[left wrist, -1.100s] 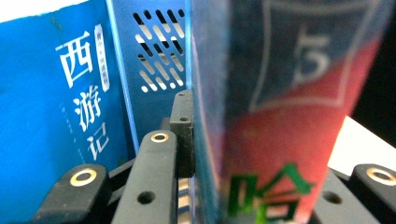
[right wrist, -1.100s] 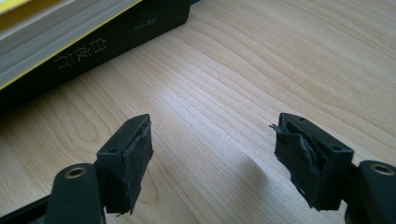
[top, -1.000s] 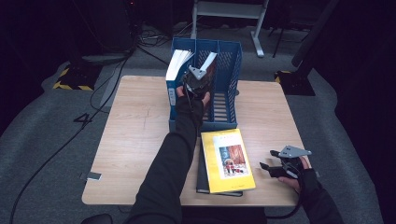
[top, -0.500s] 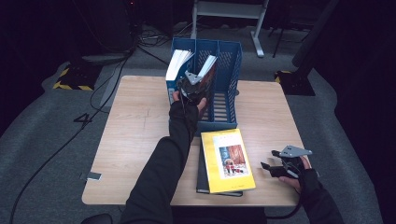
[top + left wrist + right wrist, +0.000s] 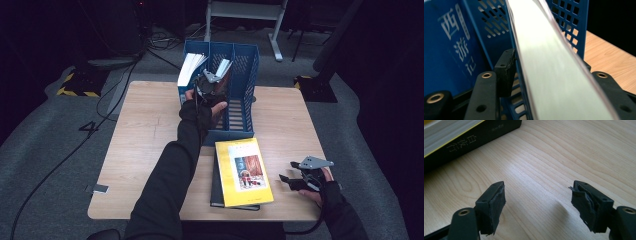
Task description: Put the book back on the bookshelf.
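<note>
At twelve o'clock on the table (image 5: 145, 130): a blue file rack (image 5: 240, 120) is stood with its slots open to the top.
Place of the book: the pale-edged book (image 5: 554, 75) is leaned at a tilt in the rack's middle slot, its page edge turned towards the left gripper's camera.
Left gripper: the left gripper (image 5: 212, 85) is held at the top of that slot; its jaws have just been opening, and the book is seen between them with the visible pad just clear of the cover, so the grip is judged released.
Right gripper: the right gripper (image 5: 537, 202) is rested at four o'clock on the table, jaws spread wide with nothing between them.
Handling: the book is judged stiff across the covers, moderately heavy and smooth-faced, so slipping is to be expected under a light pinch.
Where to hold: a hold across both covers near the upper edge is advised, so that the pages are kept shut.
Neighbouring slot: a blue book (image 5: 456, 42) is stood at nine o'clock of it, marked 西游记.
Stack at six o'clock: a yellow book (image 5: 243, 171) is laid on a dark book (image 5: 461, 143); 白夜行 is read on the dark spine.
Yellow cover: its print is too small to be read.
</note>
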